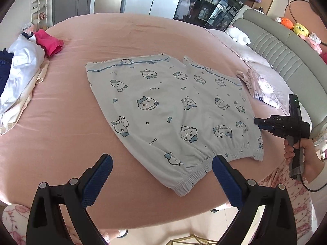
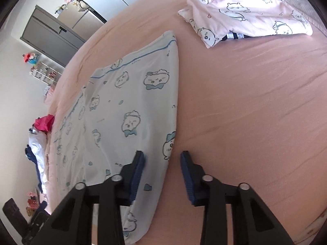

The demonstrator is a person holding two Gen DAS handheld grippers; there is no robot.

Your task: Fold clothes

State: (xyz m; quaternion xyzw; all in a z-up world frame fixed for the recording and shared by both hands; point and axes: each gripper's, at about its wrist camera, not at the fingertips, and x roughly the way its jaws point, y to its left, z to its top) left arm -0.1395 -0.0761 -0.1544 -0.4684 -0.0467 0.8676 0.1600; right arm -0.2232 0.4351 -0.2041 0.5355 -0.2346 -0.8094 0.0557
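Observation:
Light blue cartoon-print shorts (image 1: 169,110) lie flat on the pink bed (image 1: 71,106), elastic waistband toward me. My left gripper (image 1: 162,166) is open and empty, hovering just above the waistband's near left part. My right gripper (image 1: 258,121) is at the shorts' right edge. In the right wrist view the right gripper (image 2: 162,163) is open and straddles the side edge of the shorts (image 2: 130,110), one finger over the fabric and one over the bare sheet (image 2: 255,112).
A pile of white, navy and pink clothes (image 1: 22,71) lies at the bed's left edge. Folded pink print pyjamas (image 2: 249,12) sit at the right near the grey headboard (image 1: 286,57). Plush toys (image 1: 300,28) line the headboard ledge. Wardrobes stand behind the bed.

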